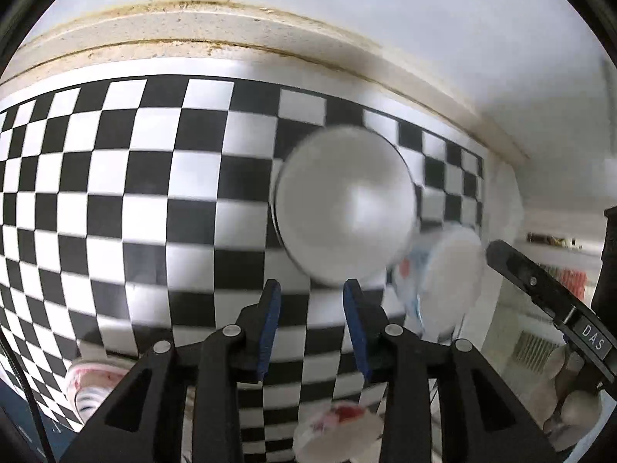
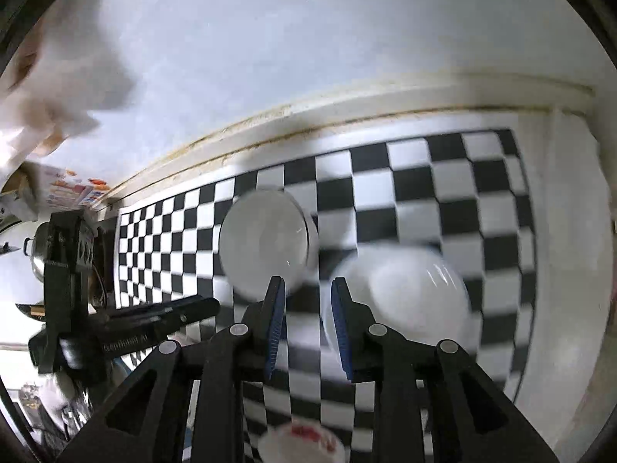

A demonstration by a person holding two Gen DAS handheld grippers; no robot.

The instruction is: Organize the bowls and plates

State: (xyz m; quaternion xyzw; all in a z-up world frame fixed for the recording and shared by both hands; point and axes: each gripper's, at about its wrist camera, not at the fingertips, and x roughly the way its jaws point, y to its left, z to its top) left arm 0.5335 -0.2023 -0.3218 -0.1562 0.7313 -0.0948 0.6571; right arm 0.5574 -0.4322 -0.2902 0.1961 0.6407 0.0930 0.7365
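Inspecting the white bowl (image 2: 266,241): it sits mid-counter (image 2: 443,177) on the checkered cloth, directly ahead of my right gripper (image 2: 306,289), jaws narrowly parted and empty. The second bowl (image 2: 408,293) lies just right. My left gripper (image 1: 310,289) is also parted, empty.

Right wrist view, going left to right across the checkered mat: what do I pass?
Other tool reaching in from the left → white bowl on the checkered mat → this view's own tool, open and empty → blurred white bowl.
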